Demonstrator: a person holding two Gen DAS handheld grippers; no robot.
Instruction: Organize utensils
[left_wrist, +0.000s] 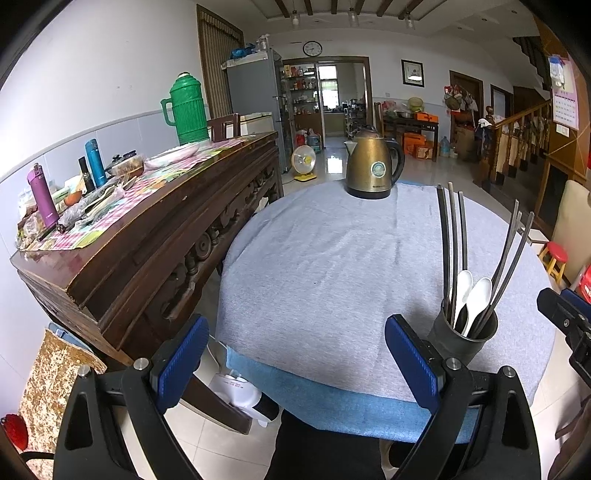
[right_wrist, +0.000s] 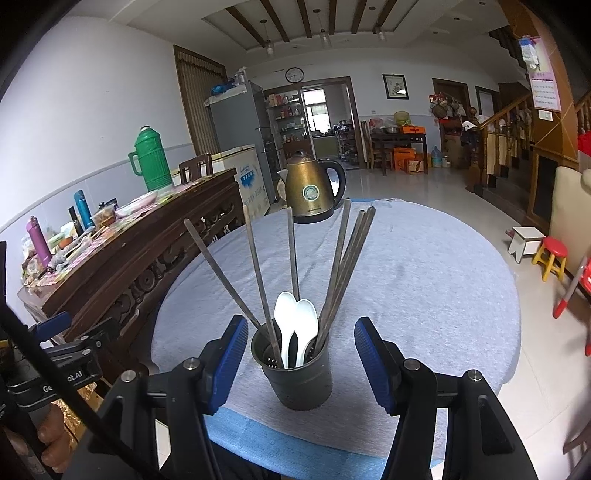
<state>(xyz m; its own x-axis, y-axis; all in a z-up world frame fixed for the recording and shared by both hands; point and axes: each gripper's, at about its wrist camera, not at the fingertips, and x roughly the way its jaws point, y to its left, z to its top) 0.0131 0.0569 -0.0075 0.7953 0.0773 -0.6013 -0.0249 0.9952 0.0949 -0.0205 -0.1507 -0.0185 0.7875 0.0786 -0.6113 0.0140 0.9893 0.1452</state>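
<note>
Upright near the table's front edge, a dark round metal cup (right_wrist: 295, 373) holds thin stiff metal chopsticks (right_wrist: 258, 273) and two glossy white plastic spoons (right_wrist: 297, 325). Light and slippery, they are best pinched mid-shaft. Both the left gripper (left_wrist: 295, 365) and right gripper (right_wrist: 301, 363) are spread wide, empty.

Cloth (right_wrist: 424, 280): bare from 12 to 3 o'clock of the holder (right_wrist: 299, 384).
Kettle (right_wrist: 312, 188): blocks the far edge, 12 o'clock.
Chopsticks (right_wrist: 343, 266): fan out above the holder.
Sideboard (left_wrist: 147, 236): walls off 9 o'clock.
</note>
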